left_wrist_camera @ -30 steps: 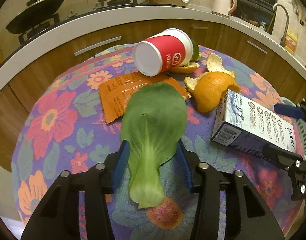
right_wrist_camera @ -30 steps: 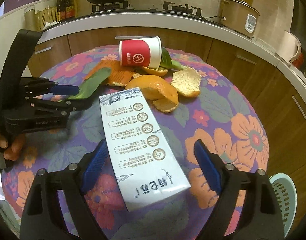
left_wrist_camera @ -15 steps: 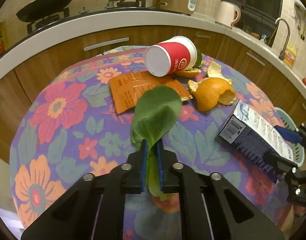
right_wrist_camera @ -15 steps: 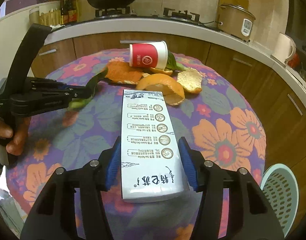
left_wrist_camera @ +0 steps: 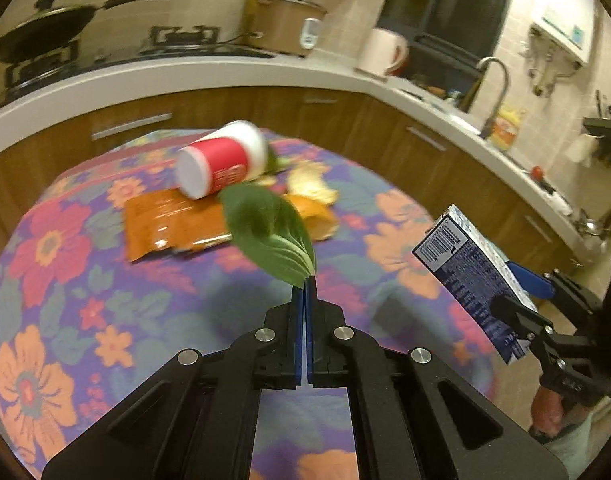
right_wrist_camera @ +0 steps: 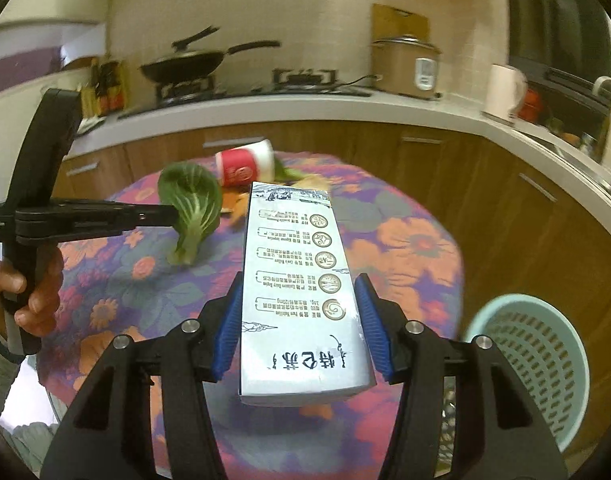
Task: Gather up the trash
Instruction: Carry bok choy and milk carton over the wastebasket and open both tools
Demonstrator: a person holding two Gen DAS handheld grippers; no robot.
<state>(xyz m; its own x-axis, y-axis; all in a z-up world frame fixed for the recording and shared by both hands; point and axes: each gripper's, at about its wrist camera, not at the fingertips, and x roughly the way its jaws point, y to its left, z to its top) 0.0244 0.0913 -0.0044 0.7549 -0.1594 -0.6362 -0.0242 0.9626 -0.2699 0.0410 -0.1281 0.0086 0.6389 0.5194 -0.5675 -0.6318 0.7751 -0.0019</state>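
While the left tongs (left_wrist_camera: 304, 280), pressed together, pinch the limp green leaf (left_wrist_camera: 269, 236) by its stalk above the surface (left_wrist_camera: 65, 280), the right tongs (right_wrist_camera: 301, 316) clamp the light, stiff white-and-blue carton (right_wrist_camera: 297, 280) across its sides, aloft.

We look from each wrist, close along its fingers, down over the table (left_wrist_camera: 105, 264); both views share cup (right_wrist_camera: 245, 166) and stove (left_wrist_camera: 177, 38).

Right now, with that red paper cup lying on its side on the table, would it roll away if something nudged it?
Probably yes: the red paper cup lies on its side, so its round wall can roll. Being tapered, it would likely curve rather than run straight. It looks empty and light, so a soft push may move it. The orange peel beside it might stop it.
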